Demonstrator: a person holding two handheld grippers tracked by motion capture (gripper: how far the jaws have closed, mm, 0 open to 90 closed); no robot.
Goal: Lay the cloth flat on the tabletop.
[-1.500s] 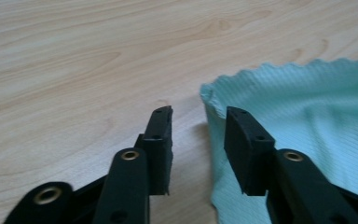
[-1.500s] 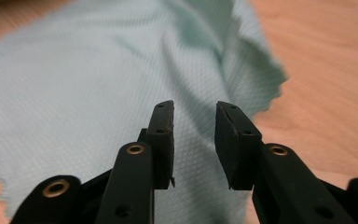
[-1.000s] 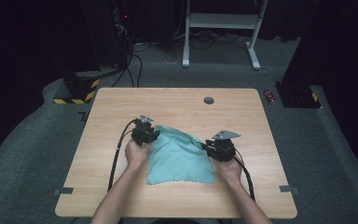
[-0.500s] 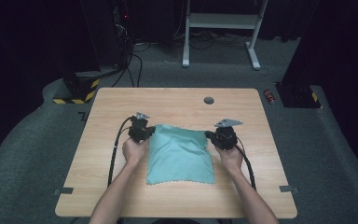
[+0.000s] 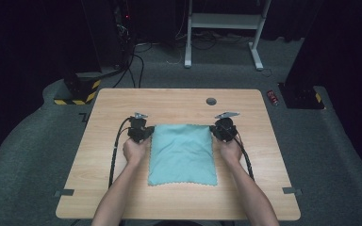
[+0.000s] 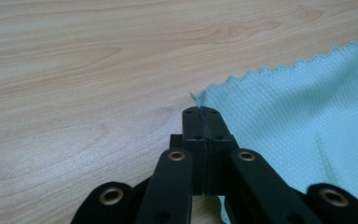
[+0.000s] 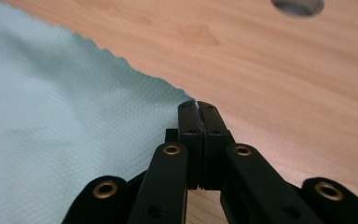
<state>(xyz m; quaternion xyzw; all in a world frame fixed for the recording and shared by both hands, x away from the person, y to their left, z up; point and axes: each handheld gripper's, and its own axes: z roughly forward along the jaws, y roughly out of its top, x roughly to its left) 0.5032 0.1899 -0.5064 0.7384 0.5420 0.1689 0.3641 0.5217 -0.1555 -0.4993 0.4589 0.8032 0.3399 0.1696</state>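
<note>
Your left gripper [image 5: 140,133] sits at the far left corner of the cloth [image 5: 182,153], and your right gripper [image 5: 224,130] sits at the far right corner, so the far edge runs between the two. In the left gripper view your gripper [image 6: 200,111] has its jaws pressed together with the corner of the cloth [image 6: 303,116] pinched between the tips; a small point of fabric pokes out just past them. In the right gripper view your other gripper [image 7: 196,105] is likewise closed tight on its corner of the cloth [image 7: 60,112], with a sliver of fabric showing at the seam between the jaws. The cloth is pale teal with a scalloped edge and a fine woven texture. It lies on the table [image 5: 122,101], roughly at the middle, spread out as a rectangle with its long sides running toward you and its near edge flat on the wood, well short of the table's near edge. Its far part looks slightly puffed, with soft folds near both grippers. Your left hand [image 5: 135,149] and right hand [image 5: 229,149] rest just beside the cloth's long sides, forearms coming in from the near edge. A cable [image 5: 115,153] trails from the left gripper back along the table. A round grommet [image 5: 211,101] sits in the tabletop beyond the cloth, apart from it, and the right gripper view shows the same grommet [image 7: 298,5] at its top edge.
</note>
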